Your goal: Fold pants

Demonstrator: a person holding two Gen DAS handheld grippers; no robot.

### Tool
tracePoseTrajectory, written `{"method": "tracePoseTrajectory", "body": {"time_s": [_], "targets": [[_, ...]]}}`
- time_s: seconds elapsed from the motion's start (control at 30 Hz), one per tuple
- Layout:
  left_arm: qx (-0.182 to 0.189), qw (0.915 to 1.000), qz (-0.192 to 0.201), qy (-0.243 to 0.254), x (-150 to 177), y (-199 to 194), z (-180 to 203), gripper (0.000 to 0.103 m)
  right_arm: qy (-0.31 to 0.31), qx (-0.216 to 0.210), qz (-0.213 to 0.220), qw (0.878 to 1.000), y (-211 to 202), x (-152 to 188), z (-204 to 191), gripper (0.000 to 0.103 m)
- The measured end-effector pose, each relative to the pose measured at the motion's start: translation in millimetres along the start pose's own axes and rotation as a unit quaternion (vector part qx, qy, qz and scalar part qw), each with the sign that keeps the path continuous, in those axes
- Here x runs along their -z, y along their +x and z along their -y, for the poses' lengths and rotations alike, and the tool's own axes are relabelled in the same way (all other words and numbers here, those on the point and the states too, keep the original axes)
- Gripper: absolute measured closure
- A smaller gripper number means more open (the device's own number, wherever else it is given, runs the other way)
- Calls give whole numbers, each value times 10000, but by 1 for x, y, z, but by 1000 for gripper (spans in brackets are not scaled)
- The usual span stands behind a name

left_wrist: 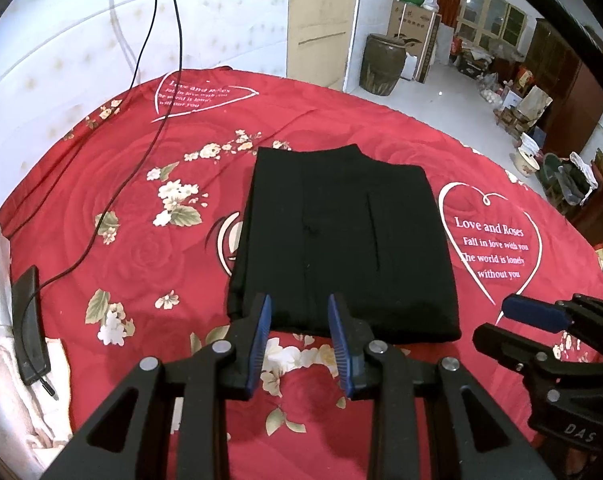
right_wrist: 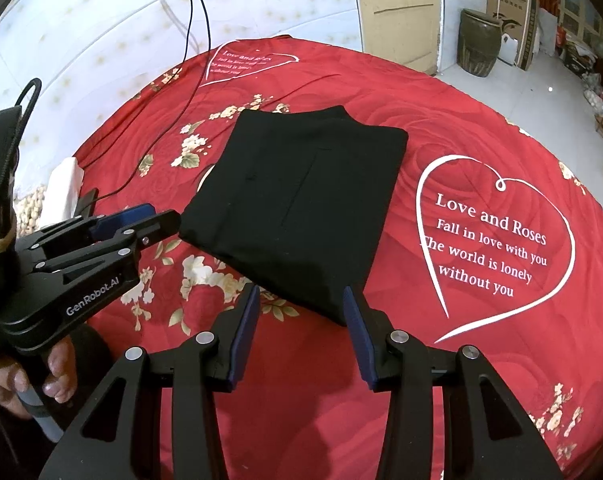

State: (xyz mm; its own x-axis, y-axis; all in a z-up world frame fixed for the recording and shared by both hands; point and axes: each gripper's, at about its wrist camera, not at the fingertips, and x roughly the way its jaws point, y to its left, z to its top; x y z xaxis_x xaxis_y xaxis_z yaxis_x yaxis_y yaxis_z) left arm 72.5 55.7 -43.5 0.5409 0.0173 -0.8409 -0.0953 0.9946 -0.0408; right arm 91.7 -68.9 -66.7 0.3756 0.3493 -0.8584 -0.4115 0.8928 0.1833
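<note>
Black pants (left_wrist: 341, 240) lie folded into a compact rectangle on the red floral bedsheet (left_wrist: 141, 248). My left gripper (left_wrist: 299, 304) is open and empty, its fingertips at the near edge of the pants. My right gripper (right_wrist: 301, 294) is open and empty, its blue pads just over the near corner of the pants (right_wrist: 301, 200). The right gripper also shows in the left wrist view (left_wrist: 517, 320), to the right of the pants. The left gripper also shows in the right wrist view (right_wrist: 157, 218), at the pants' left corner.
A black phone-like device (left_wrist: 29, 324) with a cable (left_wrist: 149, 120) lies on white cloth at the sheet's left edge. White heart prints with text (left_wrist: 493, 248) mark the sheet. A large dark jar (left_wrist: 383, 64), boxes and clutter stand on the floor beyond.
</note>
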Motion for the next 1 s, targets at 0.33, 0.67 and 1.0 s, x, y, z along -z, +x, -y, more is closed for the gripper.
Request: {"method": "tracePoseTrajectory", "body": {"time_s": [0.33, 0.67, 1.0], "targets": [[-62, 10000, -19, 19, 1, 2, 0, 71, -24, 19, -8, 10000, 0, 0, -1, 59], [-118, 9999, -28, 29, 1, 1, 0, 71, -51, 25, -54, 10000, 2, 1, -2, 59], [-165, 9998, -56, 50, 2, 4, 1, 71, -51, 26, -58, 10000, 2, 1, -3, 59]]}}
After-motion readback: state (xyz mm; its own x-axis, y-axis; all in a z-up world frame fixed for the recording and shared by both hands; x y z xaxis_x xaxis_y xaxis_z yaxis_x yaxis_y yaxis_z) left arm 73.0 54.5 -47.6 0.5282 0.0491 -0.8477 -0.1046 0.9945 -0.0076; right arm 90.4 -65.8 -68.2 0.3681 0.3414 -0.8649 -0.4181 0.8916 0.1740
